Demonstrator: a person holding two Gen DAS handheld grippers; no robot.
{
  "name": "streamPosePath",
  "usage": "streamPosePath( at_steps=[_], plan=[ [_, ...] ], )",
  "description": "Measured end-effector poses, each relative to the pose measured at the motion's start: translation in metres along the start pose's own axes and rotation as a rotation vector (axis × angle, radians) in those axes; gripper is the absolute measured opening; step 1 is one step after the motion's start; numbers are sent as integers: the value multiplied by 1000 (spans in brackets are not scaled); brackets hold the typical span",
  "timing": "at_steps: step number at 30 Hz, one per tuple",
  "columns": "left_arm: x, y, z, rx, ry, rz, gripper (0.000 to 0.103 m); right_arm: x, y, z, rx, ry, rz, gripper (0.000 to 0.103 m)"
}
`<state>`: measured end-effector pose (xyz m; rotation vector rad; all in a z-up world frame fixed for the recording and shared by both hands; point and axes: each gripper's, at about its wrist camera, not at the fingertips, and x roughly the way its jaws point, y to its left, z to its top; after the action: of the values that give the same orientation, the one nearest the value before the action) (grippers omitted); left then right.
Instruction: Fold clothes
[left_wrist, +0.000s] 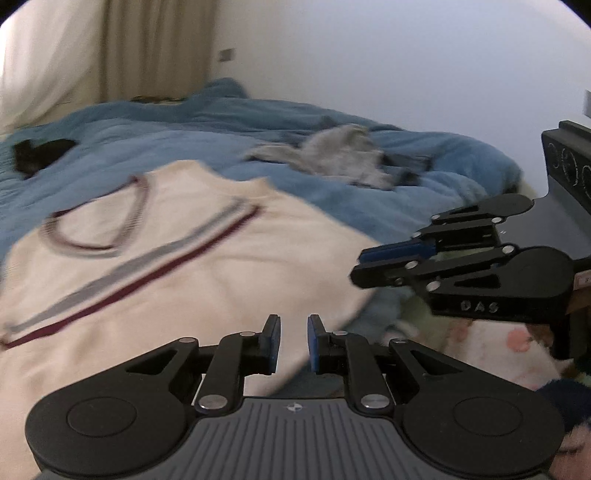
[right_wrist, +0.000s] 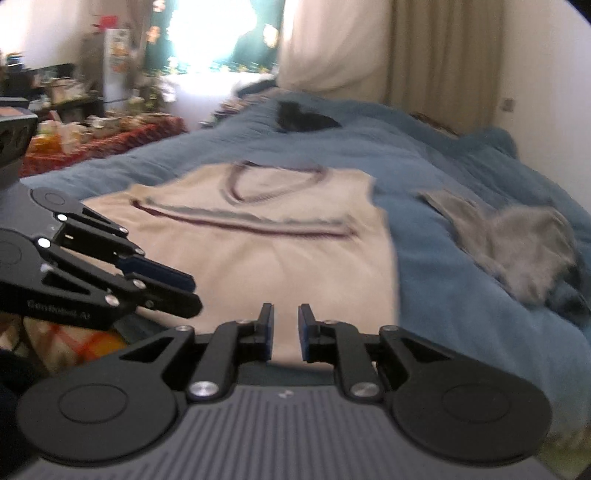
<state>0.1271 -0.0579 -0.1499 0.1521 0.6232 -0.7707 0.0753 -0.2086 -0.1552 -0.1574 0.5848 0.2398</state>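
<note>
sweater (right_wrist: 280, 240) on bed (right_wrist: 424, 158); garment pile (right_wrist: 517, 247) right of sweater

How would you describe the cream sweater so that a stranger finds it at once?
Look at the bed's blue blanket. The cream sweater lies flat on its near part. Unlike the crumpled grey garment beside it, it has a V-neck and maroon-and-grey chest stripes.

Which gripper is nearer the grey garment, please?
Right. The right gripper is on the grey garment's side of the cream sweater; the left gripper is farther over.

Left wrist view low over bed edge, angled down across cream sweater (left_wrist: 177, 266), right wrist view alongside, facing window (right_wrist: 218, 33), both sharing sweater, blue blanket (left_wrist: 192, 147)
</note>
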Motion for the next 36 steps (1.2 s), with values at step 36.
streamPosePath(
  at_steps=[36],
  plan=[
    [-91,97,-60,-103,3,230,15,74,137,24,-248,4,355,18]
  ],
)
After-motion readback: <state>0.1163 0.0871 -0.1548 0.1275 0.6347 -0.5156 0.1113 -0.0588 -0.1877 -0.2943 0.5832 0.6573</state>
